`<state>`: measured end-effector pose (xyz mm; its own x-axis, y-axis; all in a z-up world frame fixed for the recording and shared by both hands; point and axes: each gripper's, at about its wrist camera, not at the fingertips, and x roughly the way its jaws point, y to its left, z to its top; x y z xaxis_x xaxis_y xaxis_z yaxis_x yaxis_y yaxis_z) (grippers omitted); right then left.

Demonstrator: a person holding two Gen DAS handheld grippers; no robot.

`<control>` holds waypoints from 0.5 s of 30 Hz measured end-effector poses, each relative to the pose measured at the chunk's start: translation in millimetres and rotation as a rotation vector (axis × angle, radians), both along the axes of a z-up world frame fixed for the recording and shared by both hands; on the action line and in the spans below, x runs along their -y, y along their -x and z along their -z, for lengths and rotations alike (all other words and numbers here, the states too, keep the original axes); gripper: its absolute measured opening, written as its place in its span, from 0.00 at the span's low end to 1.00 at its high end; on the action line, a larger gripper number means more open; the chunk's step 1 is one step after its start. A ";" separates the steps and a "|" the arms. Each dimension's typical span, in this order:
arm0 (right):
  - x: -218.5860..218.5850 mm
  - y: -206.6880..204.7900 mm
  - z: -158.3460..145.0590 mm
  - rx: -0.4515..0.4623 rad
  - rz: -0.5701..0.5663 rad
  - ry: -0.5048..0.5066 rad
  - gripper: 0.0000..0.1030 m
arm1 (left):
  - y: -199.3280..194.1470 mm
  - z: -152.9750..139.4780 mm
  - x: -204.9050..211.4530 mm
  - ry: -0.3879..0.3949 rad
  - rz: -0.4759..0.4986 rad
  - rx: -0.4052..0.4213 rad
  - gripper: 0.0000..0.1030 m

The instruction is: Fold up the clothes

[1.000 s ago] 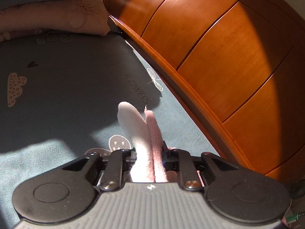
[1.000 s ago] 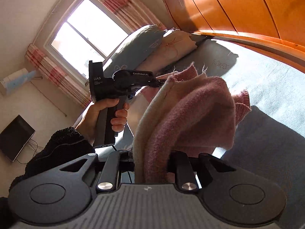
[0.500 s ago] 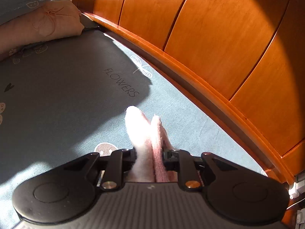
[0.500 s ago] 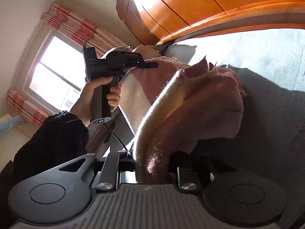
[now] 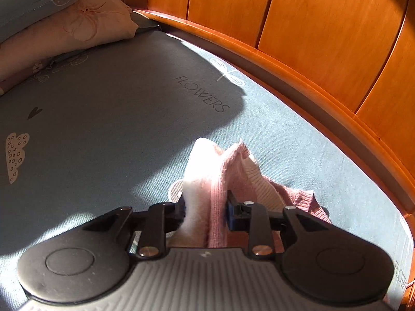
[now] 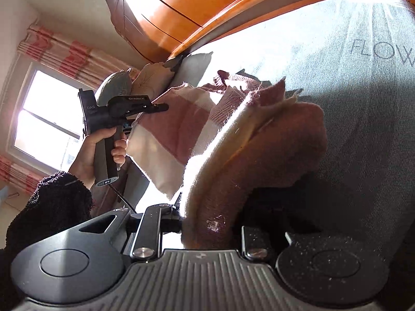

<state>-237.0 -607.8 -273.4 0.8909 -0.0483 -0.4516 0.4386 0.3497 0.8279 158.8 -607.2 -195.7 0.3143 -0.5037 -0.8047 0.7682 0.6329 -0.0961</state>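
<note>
Pink-and-white knitted sweater [image 5: 207, 189] hangs bunched between both grippers above the blue-grey bedsheet [image 5: 103, 108]. Its folded edge sits between the jaws of the left gripper [image 5: 206, 208], which are opening. The right gripper [image 6: 207, 226], its jaws also opening, has thick folds between them. Ahead lies the wooden headboard [image 5: 324, 31], pillows [image 5: 77, 26] to the left.

Both grippers came down toward the bed [image 5: 109, 108]. The left gripper [image 5: 206, 207] spread its jaws around the pink-and-white sweater [image 5: 215, 171], whose hem now lay on the sheet. The right gripper [image 6: 207, 223] rolled, its jaws also easing apart.
</note>
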 end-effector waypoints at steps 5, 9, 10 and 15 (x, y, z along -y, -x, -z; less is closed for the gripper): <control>-1.0 3.9 8.9 -0.016 0.011 -0.052 0.28 | -11.0 -10.7 -17.0 0.039 -0.099 0.013 0.44; 3.5 1.2 12.2 -0.019 0.015 -0.078 0.30 | -11.7 -24.0 -36.1 0.029 -0.112 0.047 0.46; 4.3 -0.1 12.8 -0.021 0.017 -0.085 0.32 | -6.8 -26.5 -41.9 0.022 -0.087 0.074 0.48; 8.8 -2.7 18.9 -0.020 0.023 -0.148 0.44 | 33.4 -28.5 -81.8 -0.026 0.031 0.183 0.63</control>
<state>-234.3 -616.6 -292.3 0.8812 -0.0004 -0.4728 0.4619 0.2139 0.8607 125.4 -525.5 -167.2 0.4416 -0.4952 -0.7482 0.7903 0.6095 0.0631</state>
